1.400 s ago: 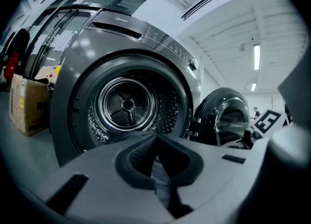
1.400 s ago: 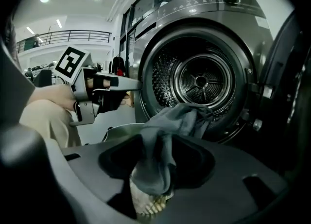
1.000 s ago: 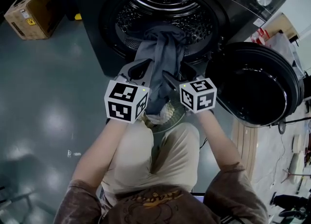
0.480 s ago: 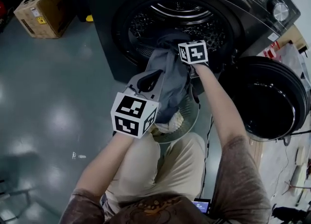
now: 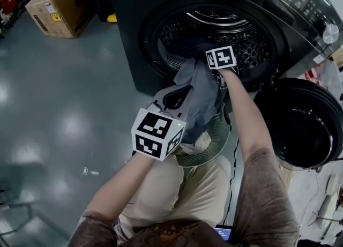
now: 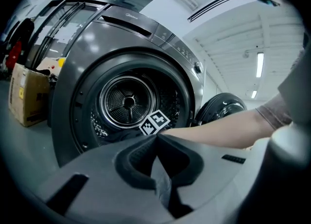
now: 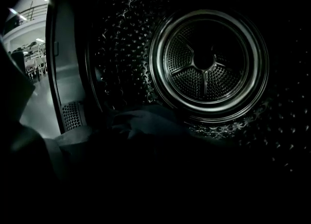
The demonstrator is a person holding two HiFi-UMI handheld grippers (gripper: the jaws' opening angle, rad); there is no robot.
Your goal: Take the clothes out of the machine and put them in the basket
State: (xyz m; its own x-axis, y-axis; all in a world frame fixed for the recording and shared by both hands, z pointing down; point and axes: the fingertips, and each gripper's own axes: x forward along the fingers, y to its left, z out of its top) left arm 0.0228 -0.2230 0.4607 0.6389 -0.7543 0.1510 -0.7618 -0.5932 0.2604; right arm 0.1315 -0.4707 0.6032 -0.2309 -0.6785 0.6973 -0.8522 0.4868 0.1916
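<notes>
The dark front-loading washing machine (image 5: 133, 37) stands with its round door (image 5: 303, 125) swung out to the right, and the person sits or crouches in front of it on the grey floor (image 5: 53, 112). A grey garment (image 5: 202, 100) trails out of the drum (image 5: 214, 23), over the lip of the opening, and hangs down toward the round mesh basket (image 5: 218, 136) that sits just below the opening, against the person's knees. A pale item (image 5: 196, 144) lies in the basket under the garment's lower end. The left tongs (image 5: 179, 91) sit in front of the machine, roughly level, and are closed tight on a fold of the garment, the cloth pinched between the two pads in the left gripper view. The right tongs (image 5: 220, 58) are reached into the mouth of the drum at the garment's upper end, tilted downward, with the right forearm (image 5: 246, 117) stretched across above the basket. Their jaws have just been closing partway, but the right gripper view is too dark low down to show them or whether cloth lies between them; it shows only the perforated drum wall and a dim heap of cloth on the drum's floor. A cardboard box (image 5: 59, 5) stands on the floor well left of the machine.
</notes>
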